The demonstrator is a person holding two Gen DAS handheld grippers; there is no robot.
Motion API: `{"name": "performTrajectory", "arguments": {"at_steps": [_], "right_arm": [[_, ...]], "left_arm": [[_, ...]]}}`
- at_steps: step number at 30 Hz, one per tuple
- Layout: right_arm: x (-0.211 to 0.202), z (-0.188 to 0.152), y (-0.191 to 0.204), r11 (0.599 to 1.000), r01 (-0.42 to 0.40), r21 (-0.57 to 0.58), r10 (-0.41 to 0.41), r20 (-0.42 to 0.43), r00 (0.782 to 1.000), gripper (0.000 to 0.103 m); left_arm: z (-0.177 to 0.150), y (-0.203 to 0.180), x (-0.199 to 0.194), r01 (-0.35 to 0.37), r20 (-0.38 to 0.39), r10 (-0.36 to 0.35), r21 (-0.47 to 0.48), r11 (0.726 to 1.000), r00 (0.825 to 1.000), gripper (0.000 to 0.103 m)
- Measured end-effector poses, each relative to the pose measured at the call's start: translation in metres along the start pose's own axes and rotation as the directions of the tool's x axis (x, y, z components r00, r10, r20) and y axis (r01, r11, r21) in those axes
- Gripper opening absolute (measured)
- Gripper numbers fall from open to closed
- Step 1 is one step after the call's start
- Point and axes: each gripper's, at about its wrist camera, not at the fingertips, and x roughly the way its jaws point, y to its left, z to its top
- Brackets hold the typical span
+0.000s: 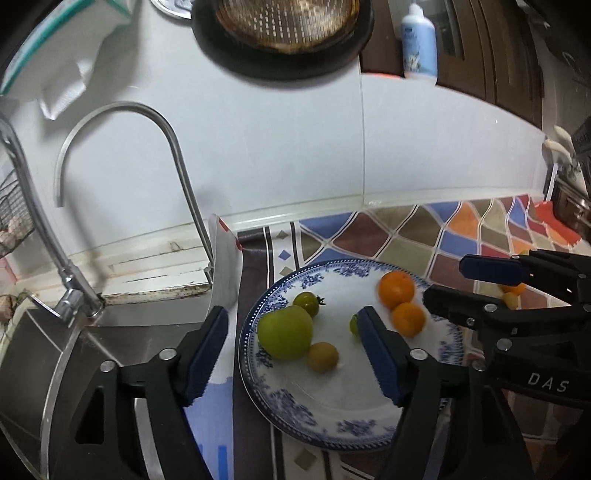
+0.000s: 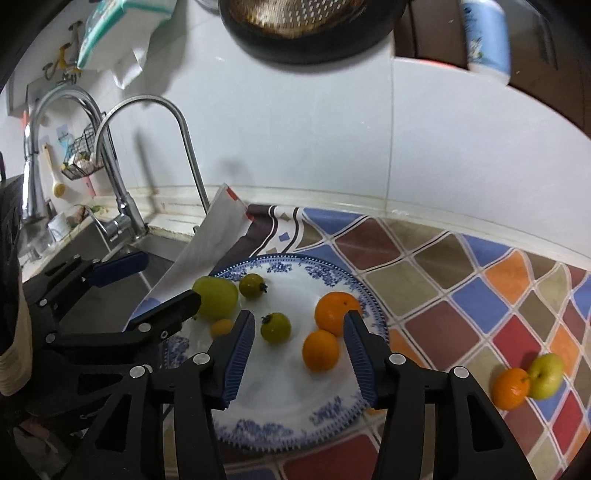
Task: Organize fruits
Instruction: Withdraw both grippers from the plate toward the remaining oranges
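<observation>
A blue-and-white plate (image 1: 332, 410) (image 2: 295, 413) sits on the patterned cloth. It holds a big green fruit (image 1: 285, 334) (image 2: 216, 297), two small green tomatoes (image 1: 308, 303) (image 2: 276, 326), a small yellow fruit (image 1: 323, 356) (image 2: 221, 327) and two oranges (image 1: 396, 288) (image 2: 337, 312). An orange (image 2: 511, 388) and a green apple (image 2: 546, 376) lie on the cloth to the plate's right. My left gripper (image 1: 293, 354) is open and empty over the plate's left side. My right gripper (image 2: 299, 356) is open and empty, with the smaller orange (image 2: 320, 350) and a tomato between its fingers.
A steel sink (image 1: 110, 354) with curved taps (image 1: 173, 147) (image 2: 122, 206) lies left of the plate. A white paper sheet (image 2: 214, 236) leans at the sink's edge. A dark pan (image 1: 280, 33) and a blue bottle (image 1: 419, 40) hang or stand on the white wall above.
</observation>
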Motion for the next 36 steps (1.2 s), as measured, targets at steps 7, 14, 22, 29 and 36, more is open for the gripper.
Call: {"name": "performTrajectory", "arguments": {"at_steps": [7, 14, 22, 29, 36], "right_arm": [[-0.041, -0.009, -0.009, 0.999, 0.043, 0.022, -0.044, 0.044, 0.998, 0.056], [-0.079, -0.020, -0.025, 0.995, 0.089, 0.047, -0.093, 0.074, 0.993, 0.056], [-0.120, -0.037, -0.046, 0.991, 0.118, 0.065, -0.125, 0.108, 0.986, 0.060], [-0.143, -0.052, -0.068, 0.990, 0.129, 0.064, -0.135, 0.108, 0.985, 0.060], [-0.158, -0.063, -0.095, 0.988, 0.144, 0.056, -0.149, 0.102, 0.984, 0.060]], "left_arm": [[0.000, -0.015, -0.036, -0.002, 0.028, 0.003, -0.038, 0.999, 1.000, 0.084], [-0.001, -0.041, -0.064, 0.003, 0.047, -0.001, -0.036, 0.999, 0.999, 0.086], [-0.004, -0.076, -0.090, 0.006, 0.081, -0.006, -0.002, 1.000, 0.997, 0.088], [-0.007, -0.110, -0.100, 0.022, 0.086, -0.022, -0.001, 1.000, 0.996, 0.089], [-0.011, -0.145, -0.104, 0.004, 0.086, -0.006, 0.015, 1.000, 0.996, 0.089]]}}
